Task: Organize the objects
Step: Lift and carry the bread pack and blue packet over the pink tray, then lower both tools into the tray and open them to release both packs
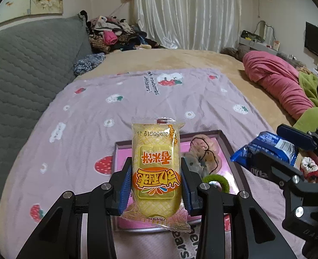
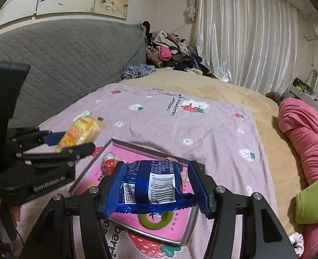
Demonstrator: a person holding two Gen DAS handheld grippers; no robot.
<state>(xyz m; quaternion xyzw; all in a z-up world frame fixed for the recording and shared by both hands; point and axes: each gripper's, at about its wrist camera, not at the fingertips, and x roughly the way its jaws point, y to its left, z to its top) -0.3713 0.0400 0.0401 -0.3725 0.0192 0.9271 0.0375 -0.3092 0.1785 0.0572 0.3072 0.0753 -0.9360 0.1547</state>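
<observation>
Two crinkly snack packets (image 1: 155,170), yellow, blue

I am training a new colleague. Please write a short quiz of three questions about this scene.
1. True or false: the left gripper is shut on the yellow snack packet.
2. What does the right gripper hold? A) green hair tie B) blue snack packet C) red egg
3. Which green item lies in the pink tray?

Key: 1 true; 2 B; 3 the green hair tie.
</observation>
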